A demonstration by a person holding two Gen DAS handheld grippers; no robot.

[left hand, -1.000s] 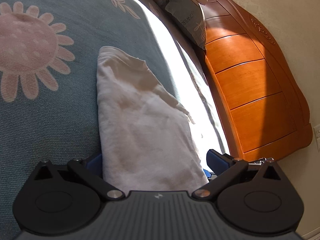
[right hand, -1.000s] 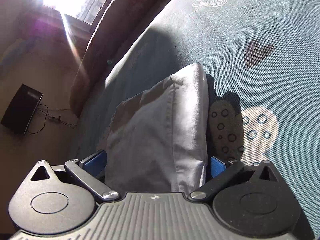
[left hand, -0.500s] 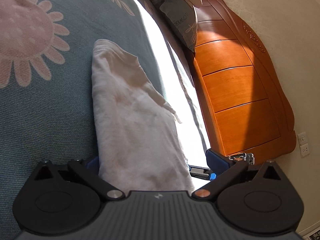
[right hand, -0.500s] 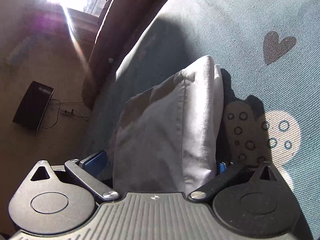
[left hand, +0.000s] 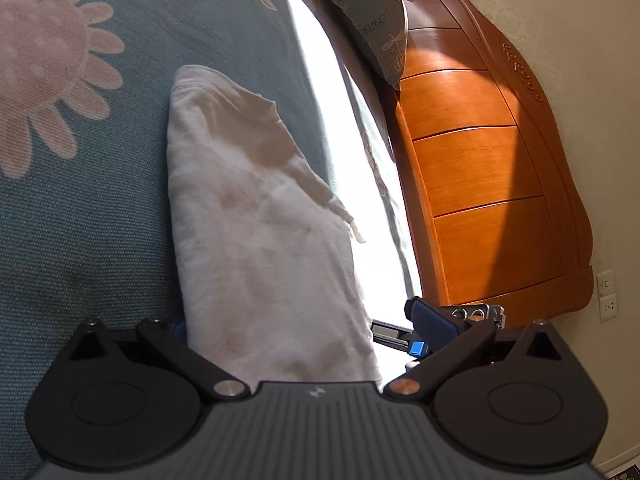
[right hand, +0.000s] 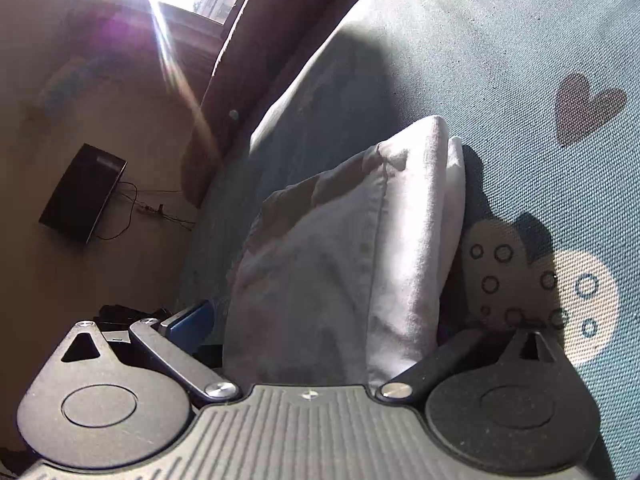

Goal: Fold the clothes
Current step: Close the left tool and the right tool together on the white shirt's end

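Open bedspread (left hand: 80,208) left of white garment (left hand: 256,240), wooden headboard (left hand: 480,184) blocking right

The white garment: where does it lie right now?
In the left wrist view the white garment lies on the teal bedspread, between the left gripper's fingers, beside the sunlit strip.

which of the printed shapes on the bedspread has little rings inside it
The cream blob in the right wrist view, just right of the white garment. It holds small dark rings; the heart above it is solid dark, and the pink flower has petals.
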